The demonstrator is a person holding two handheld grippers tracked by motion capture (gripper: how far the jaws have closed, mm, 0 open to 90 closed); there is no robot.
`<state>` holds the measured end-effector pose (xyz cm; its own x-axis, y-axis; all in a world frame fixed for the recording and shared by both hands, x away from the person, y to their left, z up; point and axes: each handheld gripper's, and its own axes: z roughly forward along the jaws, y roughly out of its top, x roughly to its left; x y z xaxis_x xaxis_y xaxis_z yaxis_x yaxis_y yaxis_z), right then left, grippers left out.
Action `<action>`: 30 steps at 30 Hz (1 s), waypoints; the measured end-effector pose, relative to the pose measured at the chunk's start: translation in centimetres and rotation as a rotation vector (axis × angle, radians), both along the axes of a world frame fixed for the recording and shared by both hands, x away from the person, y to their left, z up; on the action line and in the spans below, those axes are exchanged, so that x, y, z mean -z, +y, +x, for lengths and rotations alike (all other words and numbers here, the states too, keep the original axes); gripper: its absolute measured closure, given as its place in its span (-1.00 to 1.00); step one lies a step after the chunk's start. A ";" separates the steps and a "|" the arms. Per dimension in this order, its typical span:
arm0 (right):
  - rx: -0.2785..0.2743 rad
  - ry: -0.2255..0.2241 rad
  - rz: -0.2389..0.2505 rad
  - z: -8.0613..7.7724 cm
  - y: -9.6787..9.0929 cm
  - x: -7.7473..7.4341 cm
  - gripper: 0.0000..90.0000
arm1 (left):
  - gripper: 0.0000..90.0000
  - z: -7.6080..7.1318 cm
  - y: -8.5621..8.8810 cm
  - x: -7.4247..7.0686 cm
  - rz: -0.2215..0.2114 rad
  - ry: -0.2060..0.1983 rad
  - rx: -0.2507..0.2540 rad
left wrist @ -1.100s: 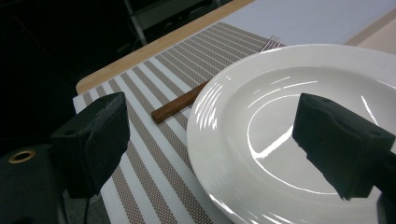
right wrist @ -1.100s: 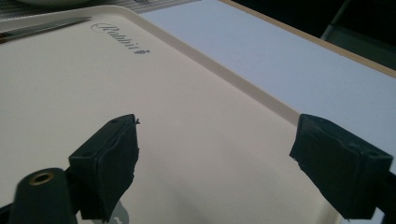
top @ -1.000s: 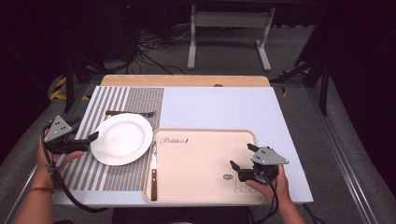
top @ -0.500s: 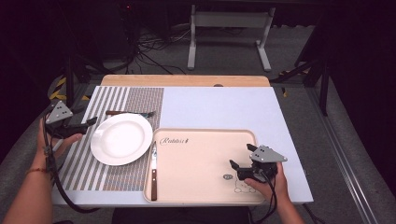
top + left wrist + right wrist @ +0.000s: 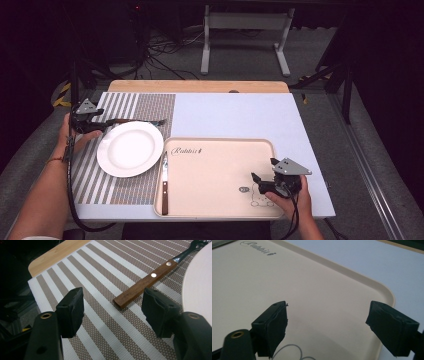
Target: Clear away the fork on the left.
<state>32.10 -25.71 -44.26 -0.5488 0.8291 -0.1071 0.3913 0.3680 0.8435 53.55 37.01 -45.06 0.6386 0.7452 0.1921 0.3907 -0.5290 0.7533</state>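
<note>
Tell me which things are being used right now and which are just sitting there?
In use: fork, left gripper open at its wooden handle.
Just sitting: plate, knife, tray, striped mat, right gripper open over the tray.

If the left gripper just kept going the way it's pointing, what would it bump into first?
Most likely the wooden handle of the fork, lying just ahead between the open jaws of the left gripper on the striped placemat.

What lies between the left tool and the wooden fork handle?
Bare striped placemat alone, in the left gripper view: the left tool stands open, short of the fork handle.
</note>
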 end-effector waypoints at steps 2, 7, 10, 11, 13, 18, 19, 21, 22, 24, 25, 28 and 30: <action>0.001 0.001 -0.002 0.0 0.0 0.0 -0.62 | -0.21 0.3 -0.2 0.0 0.009 0.012 0.006; 0.008 0.003 -0.009 -0.3 -0.1 0.0 -0.60 | -0.20 1.3 -1.6 0.1 0.056 0.035 0.050; 0.012 0.001 -0.007 -0.4 -0.3 -0.1 -0.60 | -0.11 1.8 -2.4 0.7 0.084 0.054 0.072; 0.011 0.003 -0.005 -0.4 -0.3 -0.1 -0.60 | -0.04 1.8 -2.4 0.8 0.059 0.066 0.078; 0.009 0.004 -0.006 -0.4 -0.3 0.0 -0.60 | 0.02 1.9 -2.3 0.8 0.052 0.066 0.082; 0.003 -0.001 -0.003 -0.4 -0.1 0.0 -0.55 | 0.24 1.9 -2.1 1.1 0.053 0.094 0.096; 0.000 0.000 -0.003 -0.3 -0.1 -0.1 -0.55 | 0.24 1.9 -2.1 1.0 0.056 0.094 0.098; -0.002 -0.002 -0.005 -0.2 0.0 -0.1 -0.54 | 0.30 1.8 -2.2 1.0 0.059 0.097 0.109; 0.000 -0.006 -0.007 -0.2 0.1 -0.1 -0.54 | 0.36 1.8 -2.1 1.0 0.066 0.092 0.121; -0.004 -0.009 -0.008 -0.1 0.2 -0.1 -0.53 | 0.51 1.7 -2.2 0.9 0.069 0.104 0.130; -0.006 -0.010 -0.011 -0.1 0.2 -0.1 -0.53 | 0.58 1.7 -2.2 0.9 0.071 0.107 0.134; -0.003 -0.003 -0.006 0.2 0.2 0.0 -0.53 | 0.65 1.4 -2.2 0.9 0.069 0.113 0.124; -0.003 -0.001 -0.005 0.3 0.2 0.0 -0.53 | 0.65 1.3 -2.1 0.9 0.061 0.125 0.118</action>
<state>32.36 -25.56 -44.24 -0.5512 0.8268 -0.1118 0.3892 0.3733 0.8421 54.83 34.93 -45.98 0.7429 0.6528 0.1484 0.4112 -0.6199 0.6683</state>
